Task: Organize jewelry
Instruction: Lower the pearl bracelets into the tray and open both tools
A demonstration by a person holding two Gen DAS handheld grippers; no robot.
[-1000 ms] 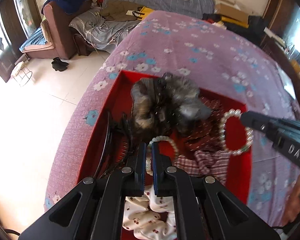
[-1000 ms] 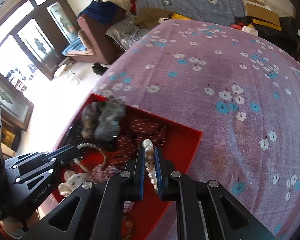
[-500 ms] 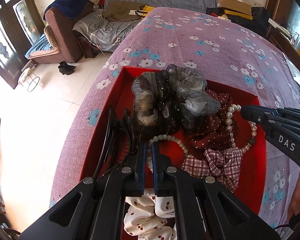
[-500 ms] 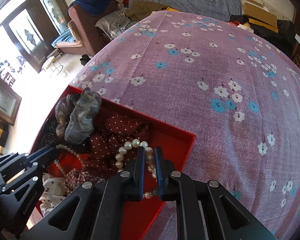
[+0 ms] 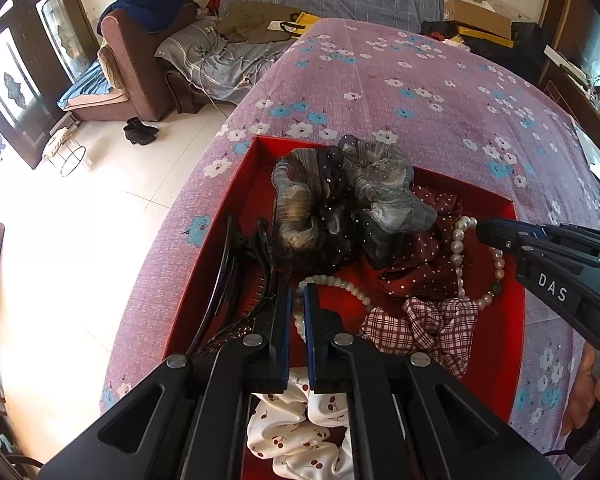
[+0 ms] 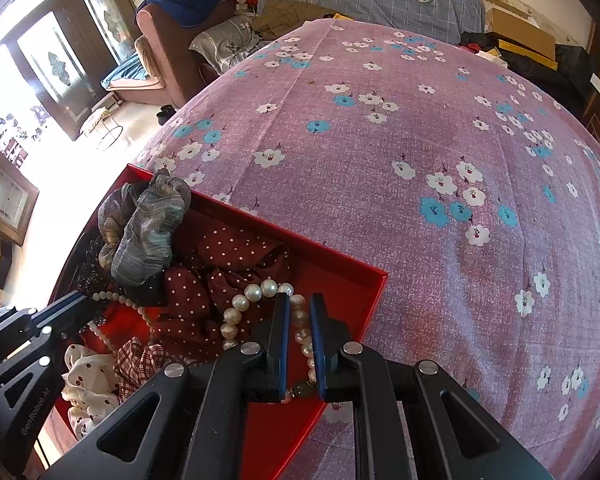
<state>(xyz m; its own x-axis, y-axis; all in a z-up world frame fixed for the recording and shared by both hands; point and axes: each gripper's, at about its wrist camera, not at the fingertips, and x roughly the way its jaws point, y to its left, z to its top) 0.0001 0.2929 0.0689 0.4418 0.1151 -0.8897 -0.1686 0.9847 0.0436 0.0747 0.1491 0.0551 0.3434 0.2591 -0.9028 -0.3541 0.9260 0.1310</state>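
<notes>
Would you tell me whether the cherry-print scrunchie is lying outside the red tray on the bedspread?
No, the cherry-print scrunchie lies inside the red tray, at its near end below the plaid scrunchie.

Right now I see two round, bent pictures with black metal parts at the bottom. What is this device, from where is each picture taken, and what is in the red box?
There is no robot. A person holds one hand tool in each hand, and each tool has two fingers and a wide-angle camera, which bends the picture. One picture looks along the left gripper, the other along the right gripper. Both look down into a red box on a purple flowered cloth. The box holds fabric hair ties, black hair clips and two strings of pearls. The left fingers are shut on the smaller pearl bracelet. The right fingers are shut on the larger pearl bracelet.
</notes>
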